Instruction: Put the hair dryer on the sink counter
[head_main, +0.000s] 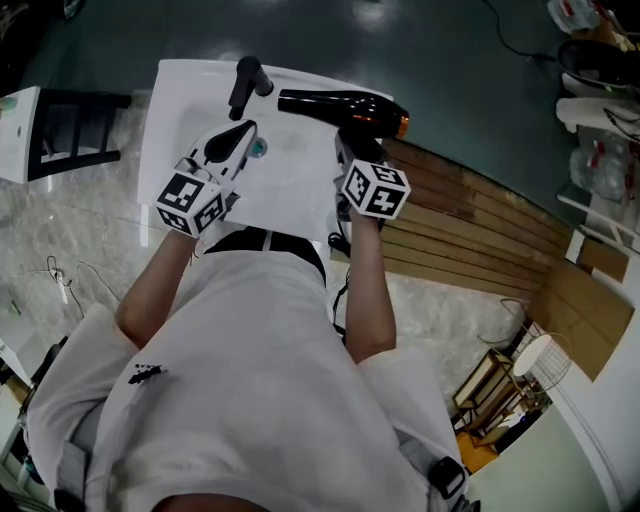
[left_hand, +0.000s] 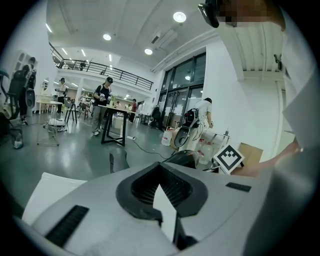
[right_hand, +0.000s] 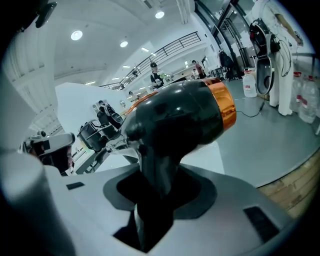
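The right hand-held gripper is mostly covered in the head view by its own marker cube and by the hair dryer. How it grips shows only in the right gripper view: there the hand-held gripper is clamped on the dryer's black handle, with the dryer body filling the middle of the picture and its nozzle cut off.

The dryer sits just right of the black faucet, over the right edge of the white table. Its nozzle points at the faucet and its orange ring is on the end away from it. No view shows whether the dryer touches the table. A dark cable hangs below the dryer beside the person's arm, and its lower end is hidden.

The left hand-held gripper is just below the faucet, over the table. In the left gripper view its jaws meet at the tip with nothing between them.

That view also shows a dark post that may be the faucet. It shows only a sliver of the dryer and the right hand-held gripper's marker cube.

In all there is one hair dryer, one faucet and two hand-held grippers. Two marker cubes show in the head view, the left at. The people far off in the hall are too small to count.
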